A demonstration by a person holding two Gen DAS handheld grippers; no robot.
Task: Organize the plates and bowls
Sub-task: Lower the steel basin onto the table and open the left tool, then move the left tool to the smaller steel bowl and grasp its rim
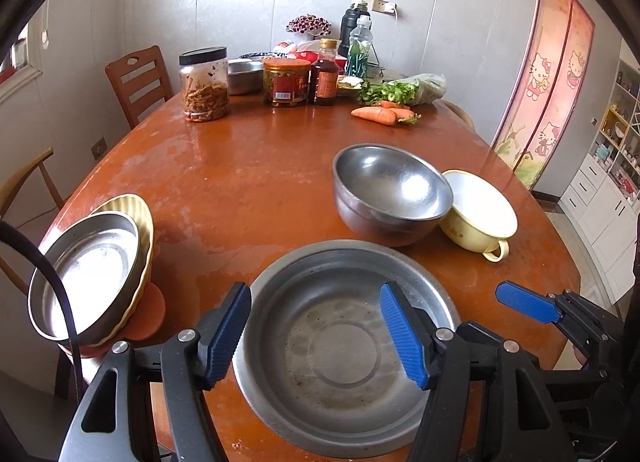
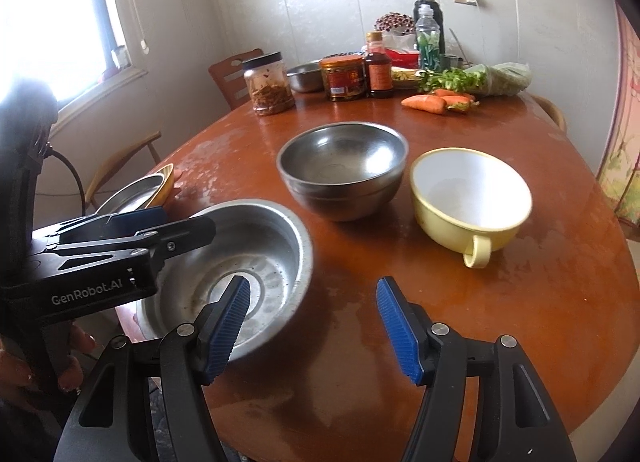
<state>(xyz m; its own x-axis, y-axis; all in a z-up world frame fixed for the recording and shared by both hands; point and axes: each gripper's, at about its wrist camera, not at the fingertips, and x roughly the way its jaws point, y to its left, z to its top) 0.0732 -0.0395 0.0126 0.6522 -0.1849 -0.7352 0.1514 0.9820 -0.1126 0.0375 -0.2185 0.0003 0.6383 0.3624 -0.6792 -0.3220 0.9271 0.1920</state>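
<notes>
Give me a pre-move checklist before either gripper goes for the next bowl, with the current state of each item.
1. Left gripper free: ok. Jaws stand apart over the wide steel basin, pads not pressing on it.
2. Right gripper free: ok. Open above bare table, nothing between the pads.
3. Basin ready to receive bowls: ok. Nothing in it, though the bottom looks speckled.
4. Deep steel bowl reachable: ok. Upright, nothing inside.
5. Yellow handled bowl clear of the steel bowl: cannot tell. A gap shows in the right wrist view; they overlap in the left.
6. Plate stack stable: not ok. It sits tilted at the table edge.
</notes>
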